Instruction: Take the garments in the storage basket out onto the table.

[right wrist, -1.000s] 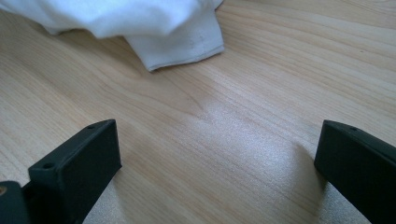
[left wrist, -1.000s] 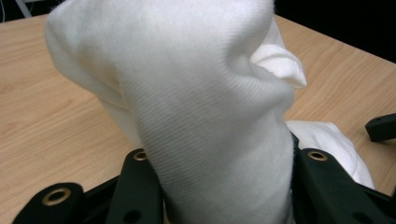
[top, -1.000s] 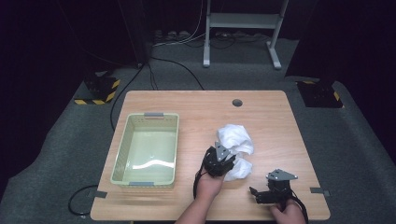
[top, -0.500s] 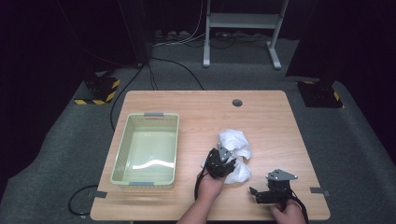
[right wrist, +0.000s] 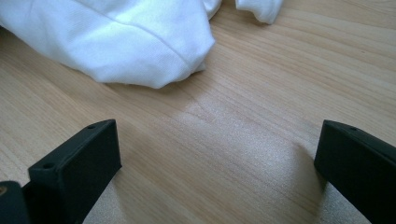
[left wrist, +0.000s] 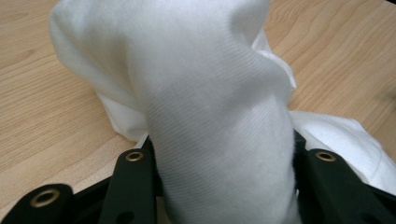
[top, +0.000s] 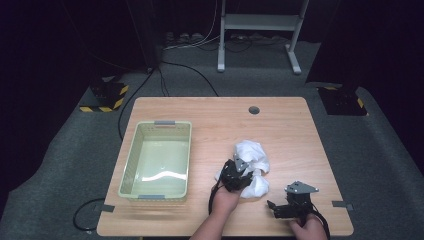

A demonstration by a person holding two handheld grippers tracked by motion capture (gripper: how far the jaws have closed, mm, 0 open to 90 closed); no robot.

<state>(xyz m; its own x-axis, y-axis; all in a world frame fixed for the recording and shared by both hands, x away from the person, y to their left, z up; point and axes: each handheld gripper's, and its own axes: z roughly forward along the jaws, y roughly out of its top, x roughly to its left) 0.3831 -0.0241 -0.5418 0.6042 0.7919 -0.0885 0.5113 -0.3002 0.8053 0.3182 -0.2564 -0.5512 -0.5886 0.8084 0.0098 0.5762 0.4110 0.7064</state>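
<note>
High view: one white cloth point(top: 252, 162) and one green basket point(top: 159, 160) are seen. Left tool point(top: 235, 175) is clenched on the cloth; right tool point(top: 280, 209) is spread wide, low on the bench point(top: 210, 112).

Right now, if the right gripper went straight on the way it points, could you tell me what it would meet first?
Most likely the white cloth. The right gripper has its jaws wide apart over bare table, and the cloth's near fold lies ahead, slightly left of centre, so it might only graze that edge.

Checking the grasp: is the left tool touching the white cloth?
Touching. In the left gripper view the white cloth rises pinched between the left tool's two black jaws, which press its sides.
</note>
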